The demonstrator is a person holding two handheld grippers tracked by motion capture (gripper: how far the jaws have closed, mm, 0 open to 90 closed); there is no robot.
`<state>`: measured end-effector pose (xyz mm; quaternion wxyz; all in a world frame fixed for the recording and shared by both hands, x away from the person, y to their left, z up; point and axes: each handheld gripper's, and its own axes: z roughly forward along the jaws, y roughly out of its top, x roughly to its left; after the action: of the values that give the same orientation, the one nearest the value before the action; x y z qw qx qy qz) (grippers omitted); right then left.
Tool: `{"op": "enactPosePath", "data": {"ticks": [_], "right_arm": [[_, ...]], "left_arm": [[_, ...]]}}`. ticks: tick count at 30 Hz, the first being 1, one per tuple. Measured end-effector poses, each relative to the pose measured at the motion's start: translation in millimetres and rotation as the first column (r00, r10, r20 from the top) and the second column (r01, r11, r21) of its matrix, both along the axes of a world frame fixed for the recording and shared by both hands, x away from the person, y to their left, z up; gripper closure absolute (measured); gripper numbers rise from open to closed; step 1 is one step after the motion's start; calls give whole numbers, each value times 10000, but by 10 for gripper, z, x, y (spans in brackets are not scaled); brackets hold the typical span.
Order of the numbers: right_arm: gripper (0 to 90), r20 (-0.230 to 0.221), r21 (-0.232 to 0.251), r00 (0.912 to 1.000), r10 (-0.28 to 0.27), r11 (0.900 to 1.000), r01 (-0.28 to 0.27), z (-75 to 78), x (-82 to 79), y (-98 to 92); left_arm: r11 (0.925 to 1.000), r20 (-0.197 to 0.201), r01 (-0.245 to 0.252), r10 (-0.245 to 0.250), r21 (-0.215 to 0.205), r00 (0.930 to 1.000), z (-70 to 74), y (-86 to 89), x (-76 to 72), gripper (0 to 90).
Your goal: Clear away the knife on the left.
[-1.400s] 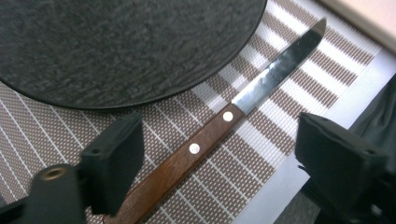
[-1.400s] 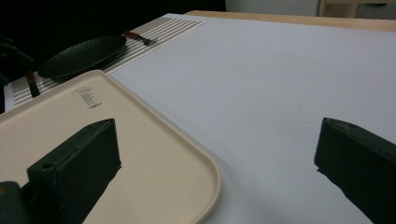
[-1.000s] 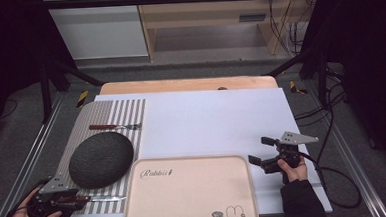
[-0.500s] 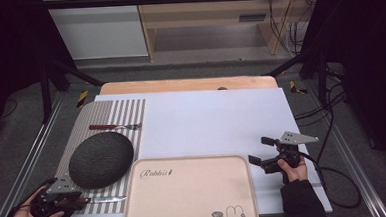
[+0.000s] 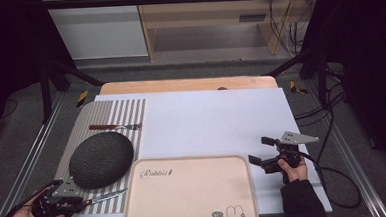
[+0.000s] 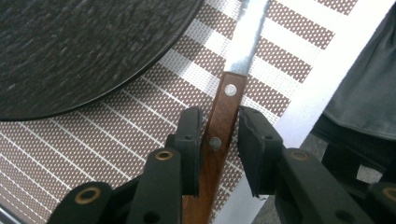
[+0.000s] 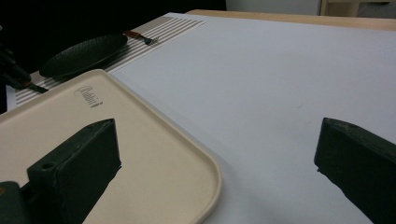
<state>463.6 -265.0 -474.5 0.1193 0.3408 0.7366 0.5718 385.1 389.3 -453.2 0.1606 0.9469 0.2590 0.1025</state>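
**Knife straddled, not yet clamped or lifted**

Left hand-held gripper (image 6: 219, 140) low at the near left corner of the counter (image 5: 216, 117), jaws either side of the knife (image 6: 226, 112) handle: one jaw touching, a slight gap at the other, so released or barely closing. Knife flat on the striped placemat (image 5: 106, 113), blade pointing away toward the tray (image 5: 190, 193). Dark plate (image 5: 101, 158) just beside the jaws, fork (image 5: 114, 126) beyond it. Grip and lift probably still to do. Tight here: plate edge one side, mat and counter edge the other.

Right hand-held gripper (image 5: 276, 154) released, wide open, empty, hovering just off the tray's corner. Plenty of bare white counter ahead.
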Motion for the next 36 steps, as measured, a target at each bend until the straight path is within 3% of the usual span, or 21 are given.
{"op": "enactPosePath", "data": {"ticks": [11, 17, 25, 36], "right_arm": [[4, 2, 17, 10000, 6, 10000, -6, 3, -1, -3], [4, -15, 7, 10000, 18, 10000, -18, 2, 0, -3], [4, 1, 20, 10000, 11, 10000, -11, 4, 1, -6], [3, 1, 36, 10000, 12, 10000, -13, 8, -2, -10]], "left_arm": [[9998, -23, 64, -64, 177, 10000, 7, -34, -16, 757], [9995, -287, -212, 206, -239, 9994, -5, -29, 21, 722], [9992, -316, -376, 381, 157, 9988, 3, -96, 24, 745], [9990, -231, -356, 362, 269, 9991, 7, -118, 9, 770]]}}
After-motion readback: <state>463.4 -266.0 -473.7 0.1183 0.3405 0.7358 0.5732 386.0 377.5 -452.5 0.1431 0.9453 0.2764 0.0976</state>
